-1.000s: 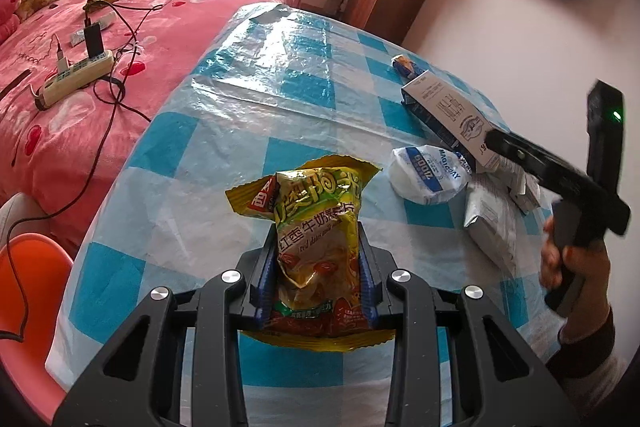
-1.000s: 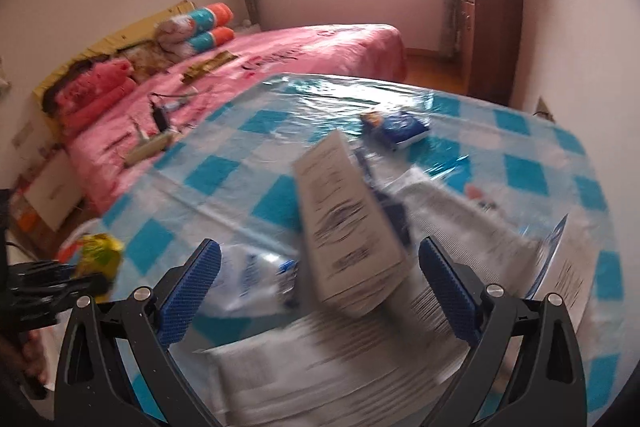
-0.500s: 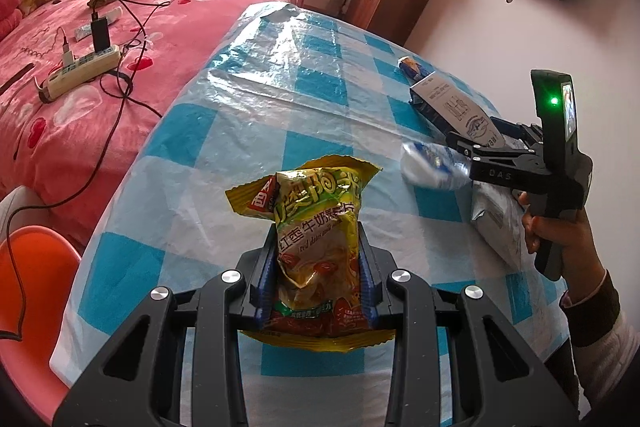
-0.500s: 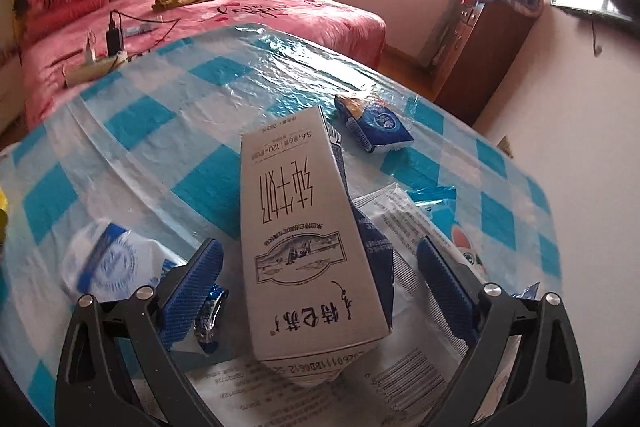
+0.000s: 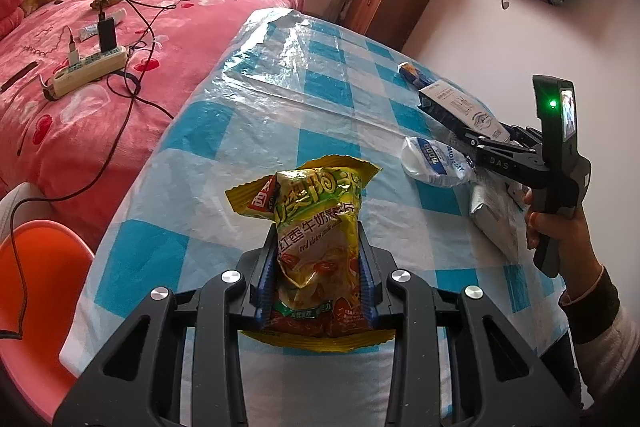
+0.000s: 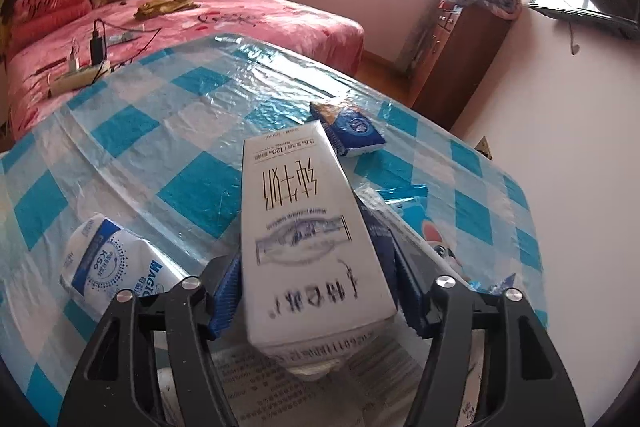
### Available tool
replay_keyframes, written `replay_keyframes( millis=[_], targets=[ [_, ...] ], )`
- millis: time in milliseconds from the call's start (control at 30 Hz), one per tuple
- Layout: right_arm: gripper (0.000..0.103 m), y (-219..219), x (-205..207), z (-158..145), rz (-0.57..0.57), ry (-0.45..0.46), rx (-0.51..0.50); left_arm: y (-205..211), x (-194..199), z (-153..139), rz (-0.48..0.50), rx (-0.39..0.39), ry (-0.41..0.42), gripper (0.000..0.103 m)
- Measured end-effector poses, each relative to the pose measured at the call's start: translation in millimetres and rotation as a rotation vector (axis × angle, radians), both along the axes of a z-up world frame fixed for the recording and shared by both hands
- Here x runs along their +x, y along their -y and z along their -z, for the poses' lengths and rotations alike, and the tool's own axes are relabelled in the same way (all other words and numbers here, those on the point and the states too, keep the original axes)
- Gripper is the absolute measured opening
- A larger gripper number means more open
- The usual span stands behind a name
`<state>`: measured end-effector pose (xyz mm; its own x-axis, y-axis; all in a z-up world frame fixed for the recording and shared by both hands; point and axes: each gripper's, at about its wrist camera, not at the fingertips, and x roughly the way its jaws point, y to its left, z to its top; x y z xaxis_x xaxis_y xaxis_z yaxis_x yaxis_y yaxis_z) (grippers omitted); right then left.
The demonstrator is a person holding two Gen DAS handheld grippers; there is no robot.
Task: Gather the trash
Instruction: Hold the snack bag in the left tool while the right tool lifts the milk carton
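your left gripper (image 5: 316, 267) points forward over the near edge of the table (image 5: 248, 147), and its blue ribbed pads are clenched on the lower half of a yellow snack bag (image 5: 316, 227). the bag stands upright between the pads, glossy crinkled foil with a serrated seal splayed open at the top and another seal hanging below the fingers.

your right hand (image 5: 556, 227) grips a dark pistol-style handle at the right side of the table, wrist in a dark cuff, a green light glowing on the upright part. your right gripper (image 6: 316, 287) reaches out level over the clutter, and its ribbed blue pads press on both sides of a white milk carton (image 6: 308, 227). the carton is a long rectangular cardboard box with a dark blue side, printed lettering and a folded end toward the camera; it lies lengthwise between the fingers, its far end angled up above the tablecloth.

just left of the carton lies a soft white pack with blue print (image 6: 116, 263), rounded and puffy. beyond the carton's far end rests a small blue wrapper (image 6: 352, 131), flat and shiny. printed paper sheets (image 6: 304, 387) lie under the carton. the table wears a blue and white checked cloth under wrinkled clear plastic.
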<state>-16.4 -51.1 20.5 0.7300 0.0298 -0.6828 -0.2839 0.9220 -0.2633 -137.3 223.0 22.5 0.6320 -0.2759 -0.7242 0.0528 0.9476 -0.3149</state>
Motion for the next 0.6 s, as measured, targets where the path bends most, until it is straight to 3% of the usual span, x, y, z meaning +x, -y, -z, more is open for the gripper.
replay_keyframes(
  millis=[233,600],
  targets=[
    [0.064,8,-15,-15,0.026,0.032,0.044,-7,-8,-3,-0.004,-0.007,0.020,0.036],
    [0.064,7,-43,-60,0.008,0.041,0.245,-26,-24,-15,-0.044,0.000,0.064,0.036]
  ],
)
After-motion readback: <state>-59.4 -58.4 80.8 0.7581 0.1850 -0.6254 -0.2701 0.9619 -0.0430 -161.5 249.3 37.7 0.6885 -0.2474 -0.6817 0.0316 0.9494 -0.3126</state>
